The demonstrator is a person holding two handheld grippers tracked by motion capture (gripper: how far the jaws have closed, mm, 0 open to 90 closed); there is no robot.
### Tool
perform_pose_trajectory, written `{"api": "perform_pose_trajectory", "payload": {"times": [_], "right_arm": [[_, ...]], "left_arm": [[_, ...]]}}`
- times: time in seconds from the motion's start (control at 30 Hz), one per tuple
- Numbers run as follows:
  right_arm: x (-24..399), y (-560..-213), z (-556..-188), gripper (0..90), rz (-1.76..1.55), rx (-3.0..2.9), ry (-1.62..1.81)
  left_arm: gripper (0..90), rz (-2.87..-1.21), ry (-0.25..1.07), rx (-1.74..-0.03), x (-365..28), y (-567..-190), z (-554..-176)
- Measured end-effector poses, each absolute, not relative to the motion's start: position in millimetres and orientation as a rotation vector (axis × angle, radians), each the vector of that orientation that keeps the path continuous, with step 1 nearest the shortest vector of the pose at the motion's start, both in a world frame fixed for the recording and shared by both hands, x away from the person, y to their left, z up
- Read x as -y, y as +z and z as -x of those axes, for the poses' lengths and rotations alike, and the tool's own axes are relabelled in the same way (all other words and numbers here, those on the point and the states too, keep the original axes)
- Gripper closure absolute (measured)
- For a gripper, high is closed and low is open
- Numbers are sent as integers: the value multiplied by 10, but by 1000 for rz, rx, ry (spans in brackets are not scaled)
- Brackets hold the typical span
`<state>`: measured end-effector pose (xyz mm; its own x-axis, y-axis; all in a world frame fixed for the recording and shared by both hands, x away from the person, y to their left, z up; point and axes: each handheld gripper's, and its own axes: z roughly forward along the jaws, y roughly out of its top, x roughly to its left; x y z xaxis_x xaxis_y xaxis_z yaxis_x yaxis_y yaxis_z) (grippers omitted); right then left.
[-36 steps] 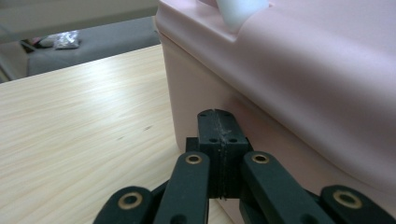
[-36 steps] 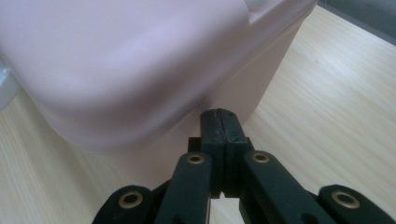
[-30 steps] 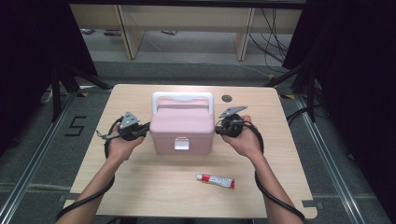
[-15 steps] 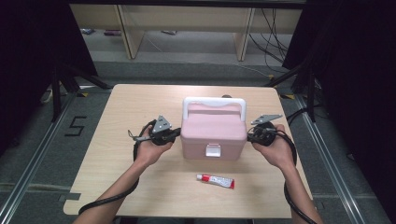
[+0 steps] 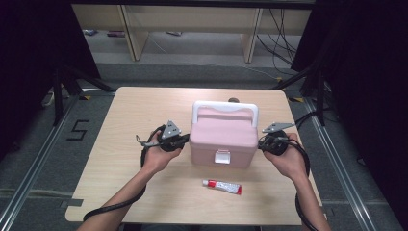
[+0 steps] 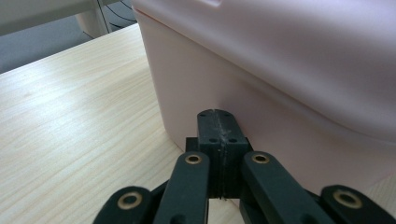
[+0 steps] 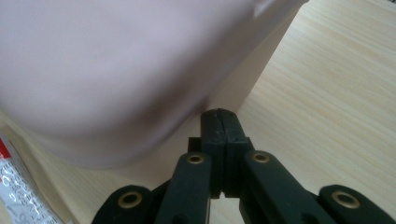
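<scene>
Two tools: left tool (image 5: 185, 140) and right tool (image 5: 262, 142), one at each end of the box, jaws of both pressed together with nothing between them.
Tabletop (image 5: 125, 120): carries the box and, nearer the person, a tube.
Box (image 5: 223, 137): pink, white handle raised, lid down, latch facing the person; sits right of the tabletop's middle.
Box to tools: squeezed between the tool tips; left tip meets its low side wall (image 6: 196, 93), right tip its opposite wall under the lid's rim.
Tube (image 5: 222, 186): lies in front of the box, apart from it.
Progress: judged, box placed; lid unopened, tube outside.
</scene>
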<state>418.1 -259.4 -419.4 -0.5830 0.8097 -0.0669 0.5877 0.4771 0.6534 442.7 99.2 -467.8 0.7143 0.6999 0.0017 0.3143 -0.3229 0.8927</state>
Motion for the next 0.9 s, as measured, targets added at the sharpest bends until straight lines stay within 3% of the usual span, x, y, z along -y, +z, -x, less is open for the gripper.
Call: {"api": "perform_pose_trajectory", "payload": {"times": [0.13,0.3,0.5,0.9], "right_arm": [[2605,-4216,-4146,900,-1176,-2368,835],[2671,-4226,-4049,840,-1188,-2340,849],[2833,-4258,-3863,760,-1223,-2260,907],[2888,-4270,-3667,675,-1212,-2156,949]], "left_arm": [[889,-1893,475,-787,-1015,-4707,-4433],[630,-1843,499,-835,-1215,-4741,-4385],[406,-1744,500,-887,-1496,-4669,-4244],[350,-1729,477,-867,-1637,-4598,-4141]]}}
